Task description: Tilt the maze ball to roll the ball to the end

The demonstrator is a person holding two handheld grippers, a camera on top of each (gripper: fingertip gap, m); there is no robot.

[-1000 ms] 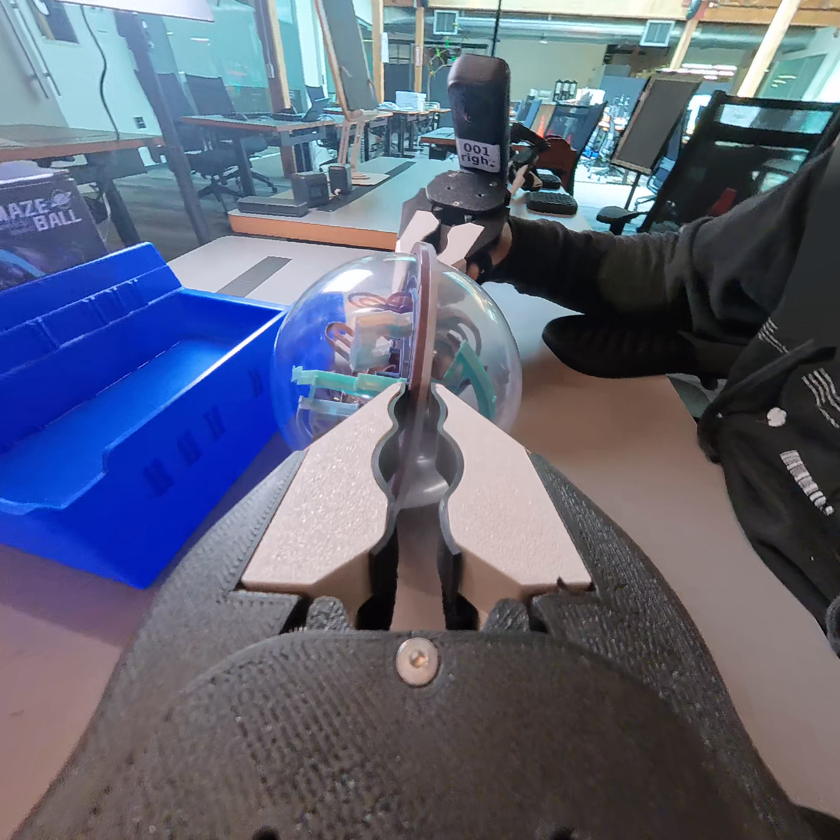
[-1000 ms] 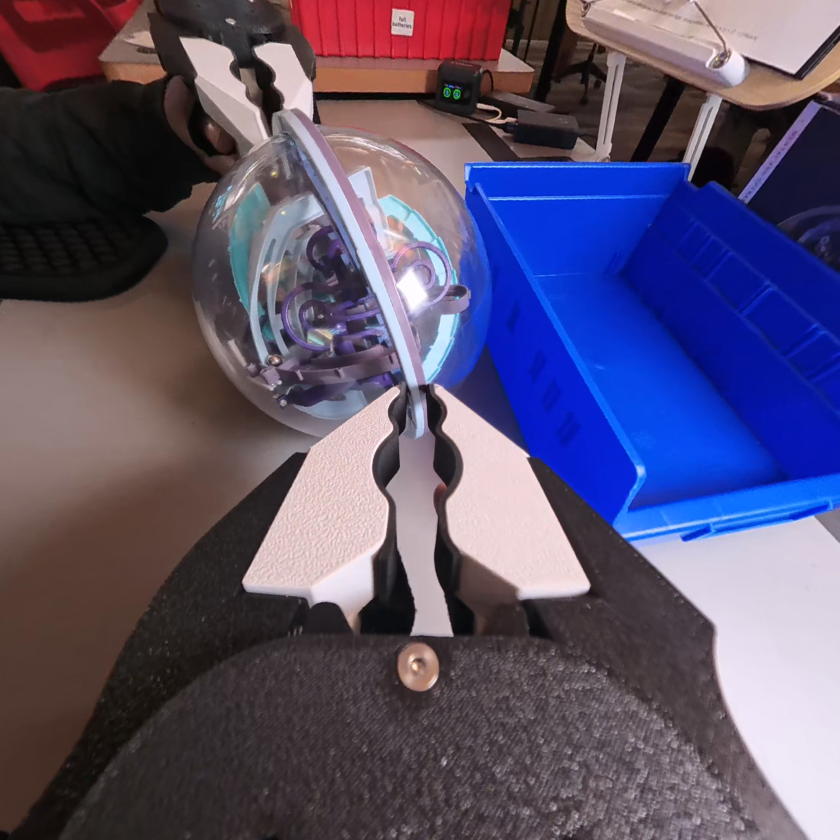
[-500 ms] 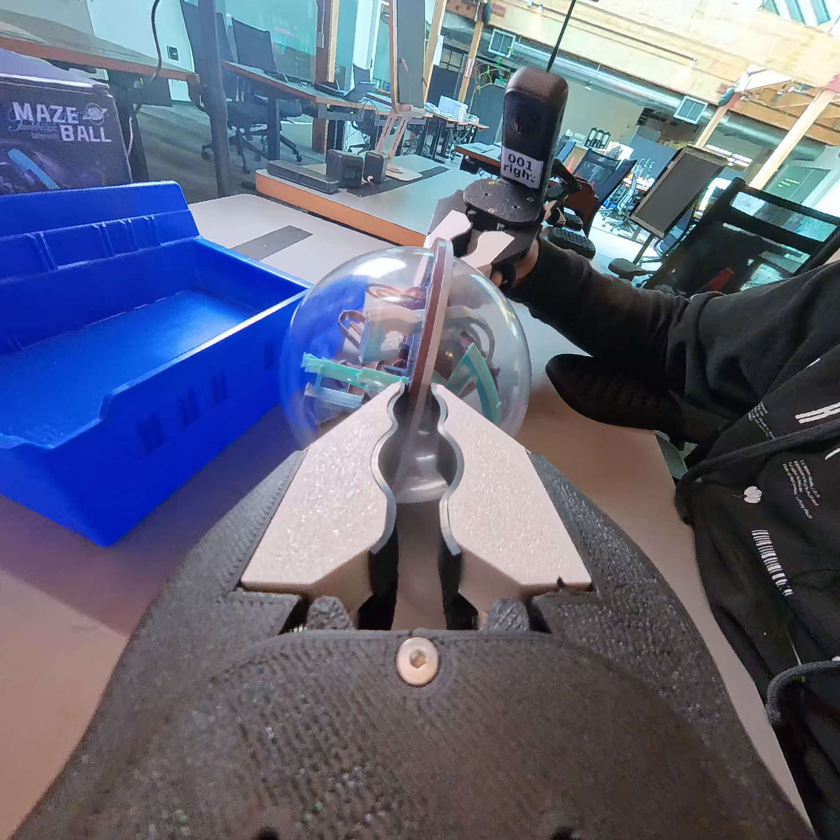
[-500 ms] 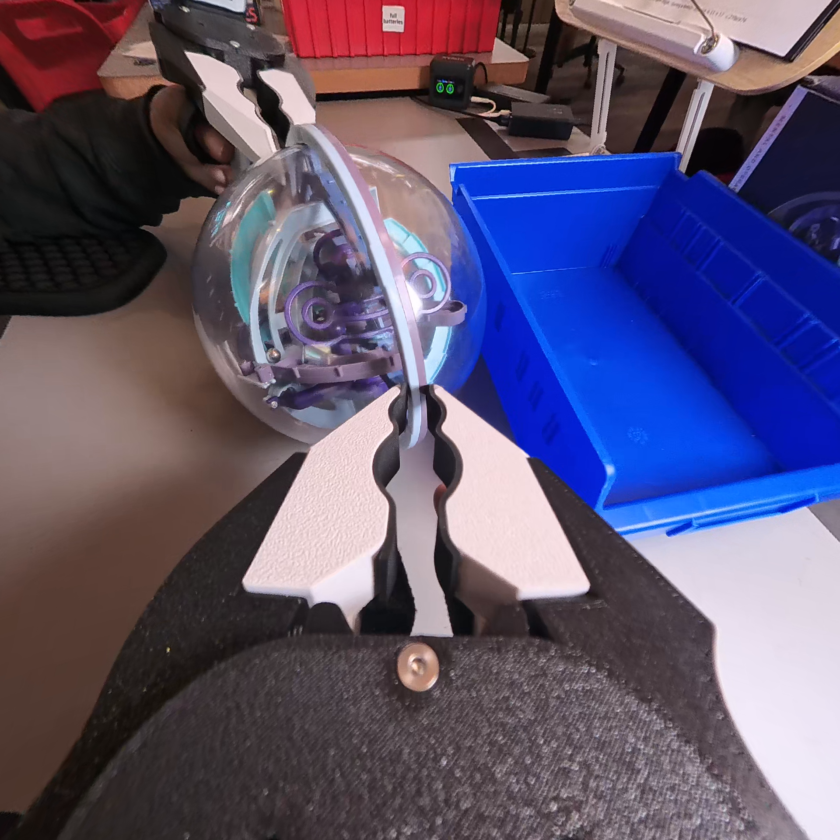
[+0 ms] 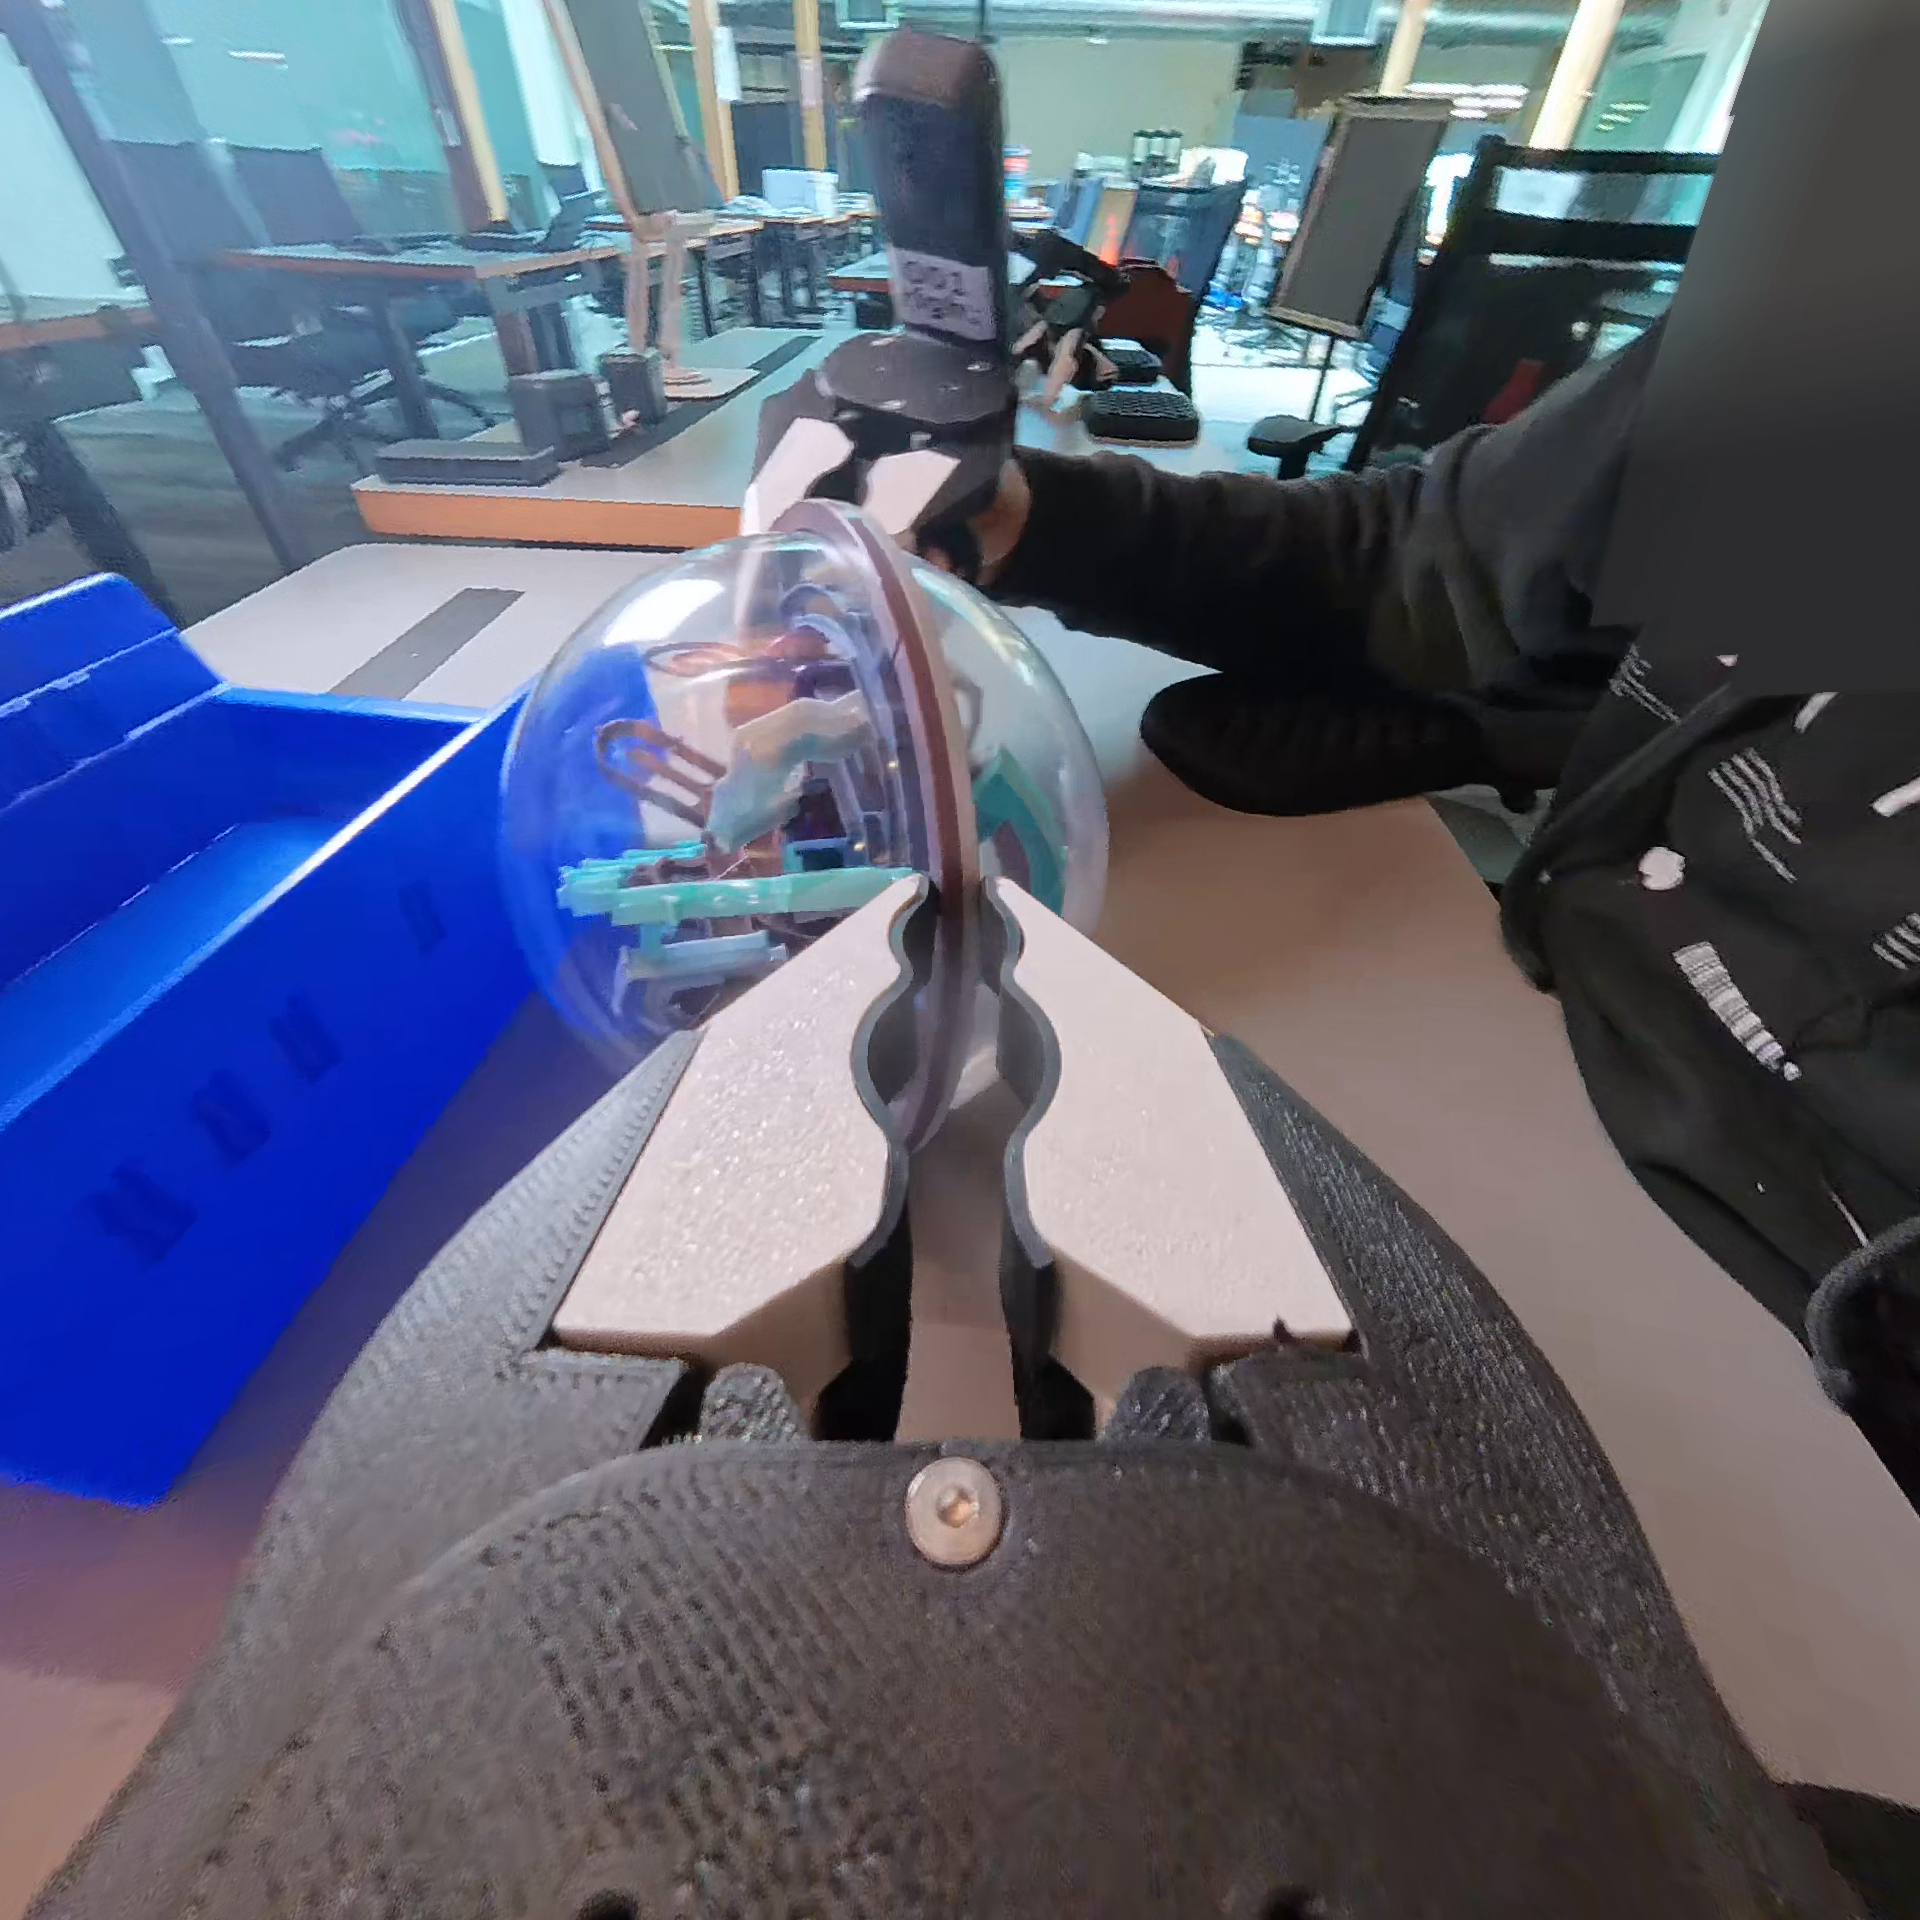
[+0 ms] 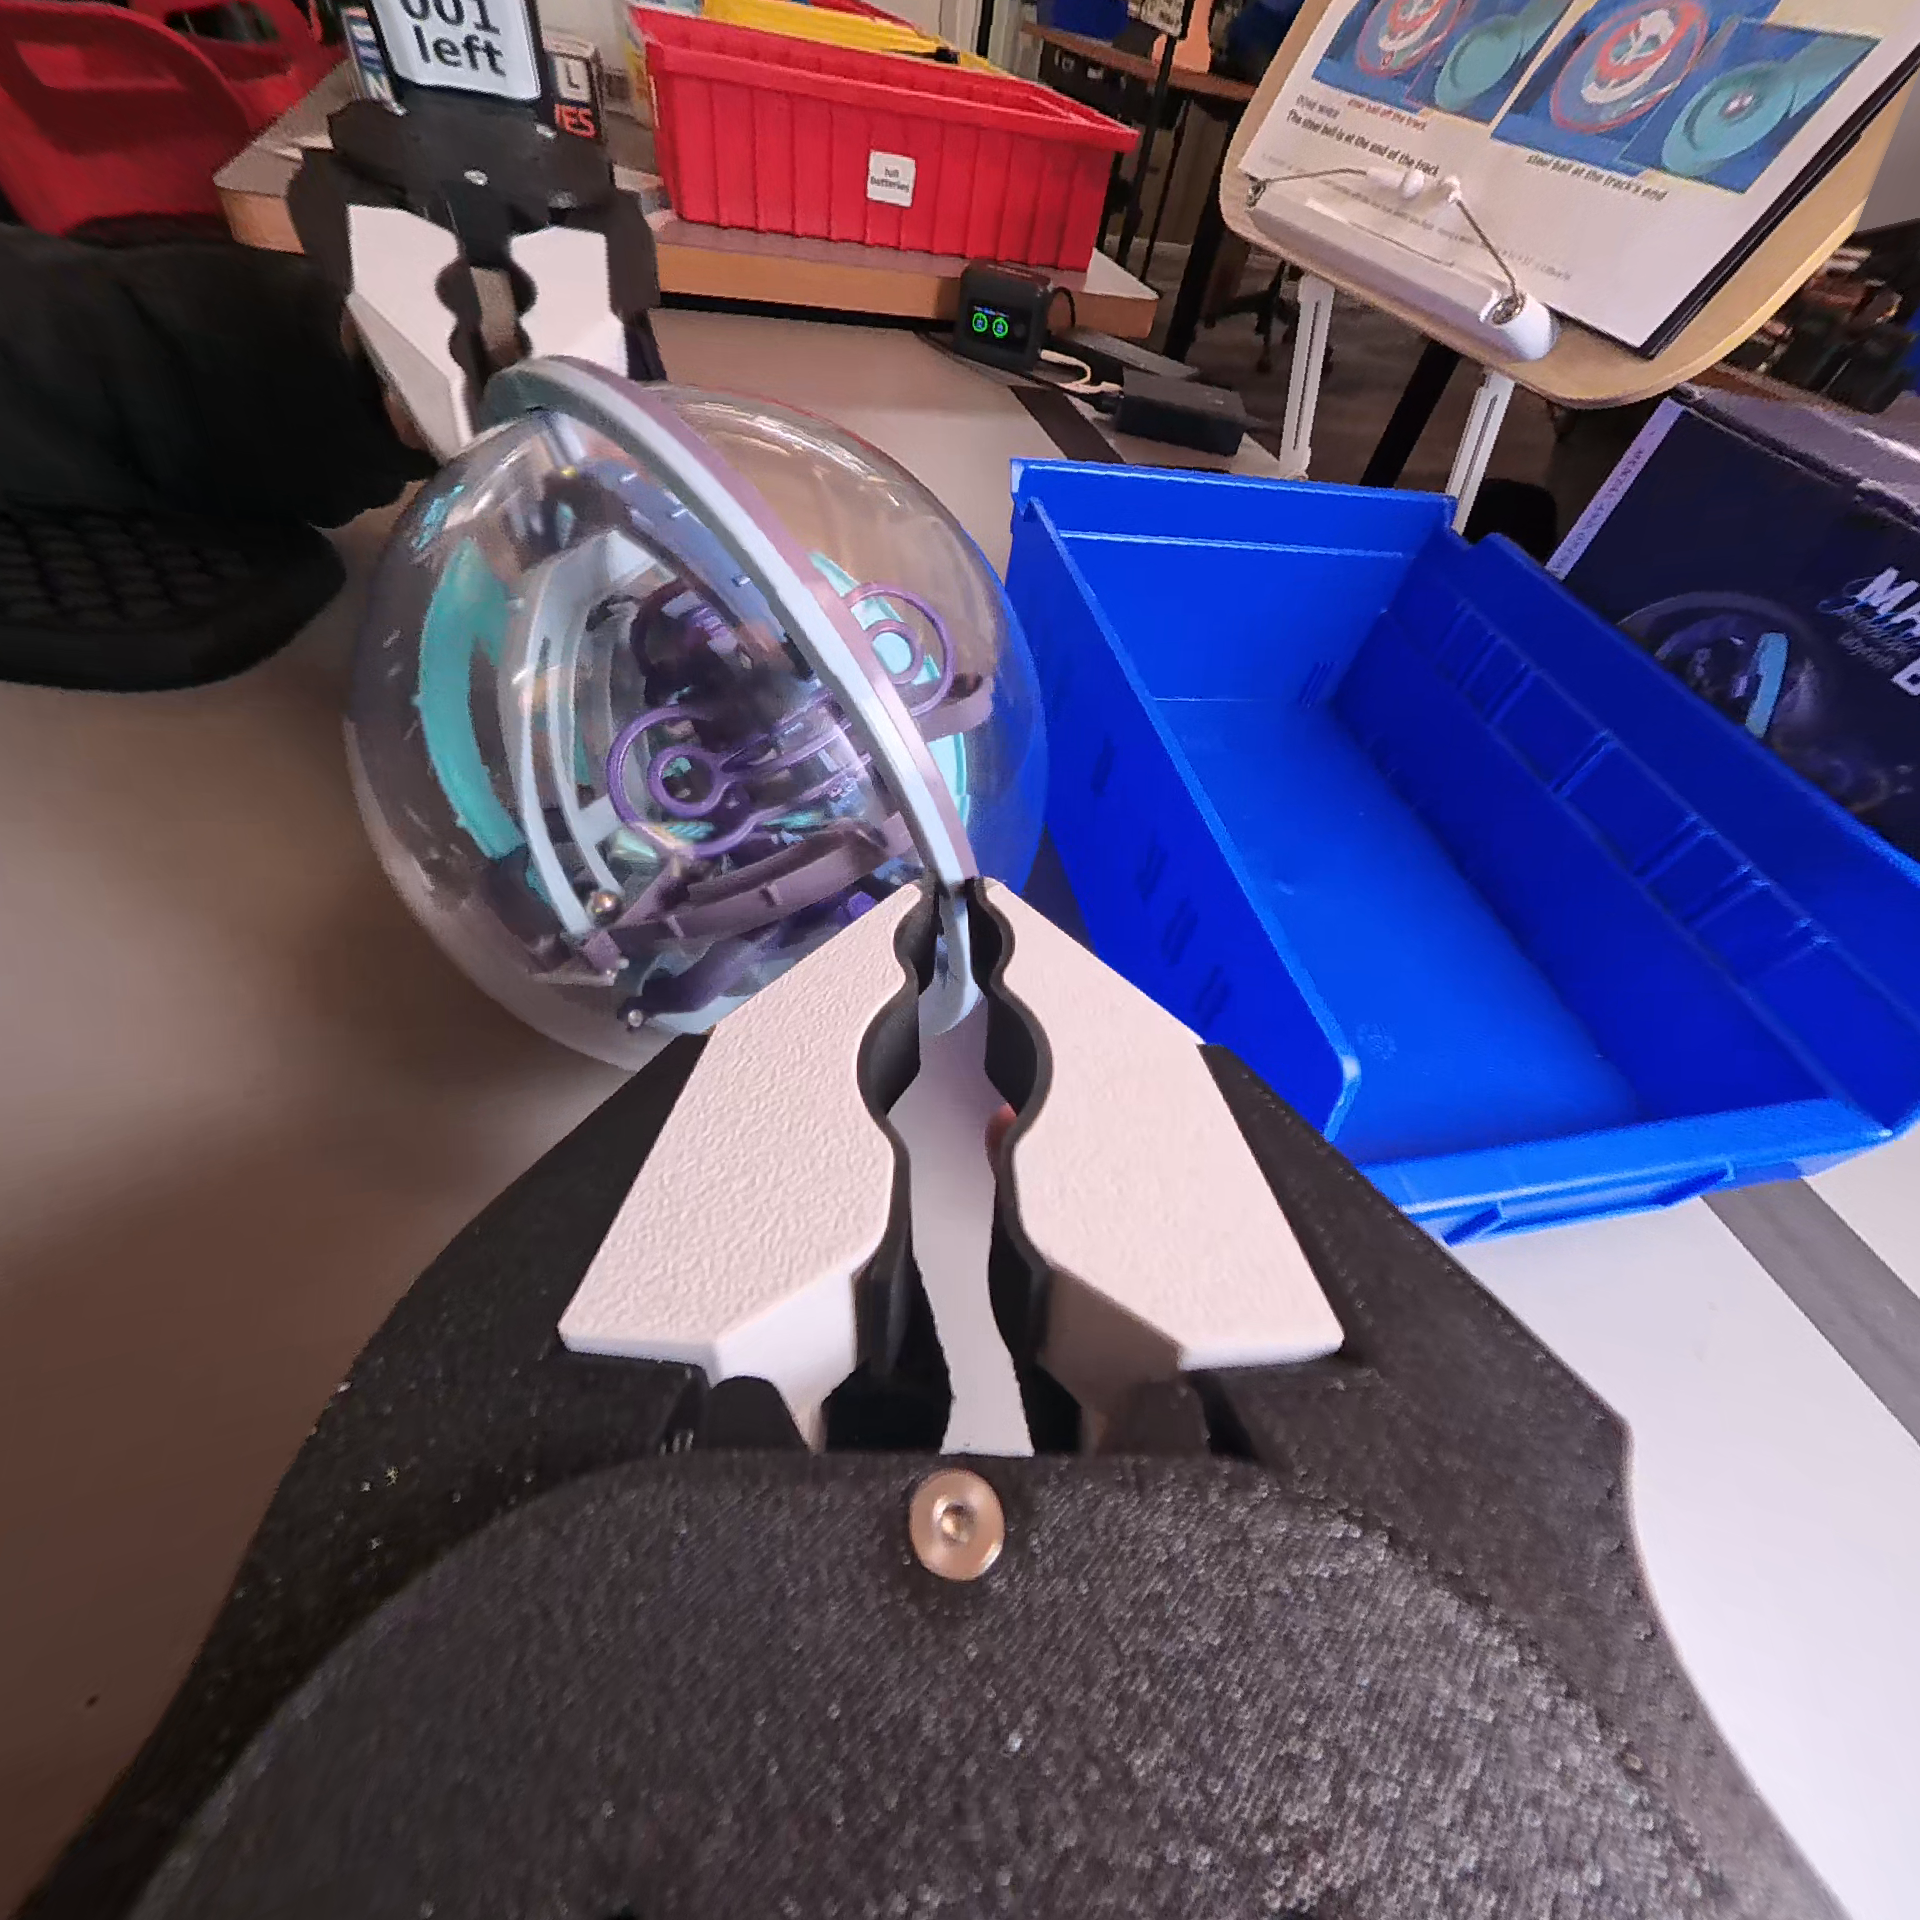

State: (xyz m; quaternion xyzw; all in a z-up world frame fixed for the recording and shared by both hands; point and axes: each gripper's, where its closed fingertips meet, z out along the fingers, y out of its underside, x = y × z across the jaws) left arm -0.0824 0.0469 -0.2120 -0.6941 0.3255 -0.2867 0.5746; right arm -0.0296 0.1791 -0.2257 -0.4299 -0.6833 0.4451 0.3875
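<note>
The maze ball (image 5: pixel 800 800) is a clear sphere with teal, white and purple tracks inside and a flat rim ring around its middle. It is held above the table between both grippers. My left gripper (image 5: pixel 956 894) is shut on the near part of the rim. My right gripper (image 6: pixel 951 899) is shut on the opposite part of the rim; it also shows across the sphere in the left wrist view (image 5: pixel 847 473). In the right wrist view the maze ball (image 6: pixel 675 717) is tilted, and a small steel ball (image 6: pixel 601 906) sits on a track at its lower left.
An open blue bin (image 5: pixel 156 935) stands just left of the sphere, to its right in the right wrist view (image 6: pixel 1403 831). The toy's dark box (image 6: pixel 1787 623) stands behind the bin. A person's dark sleeve (image 5: pixel 1299 582) and a black wrist rest (image 6: pixel 135 592) lie on the tan table (image 5: pixel 1351 987).
Both grippers have kept their hold while the sphere tilted; its rim ring now leans more. In the right wrist view the left gripper swung into fuller view and the steel ball shows low on the left.
</note>
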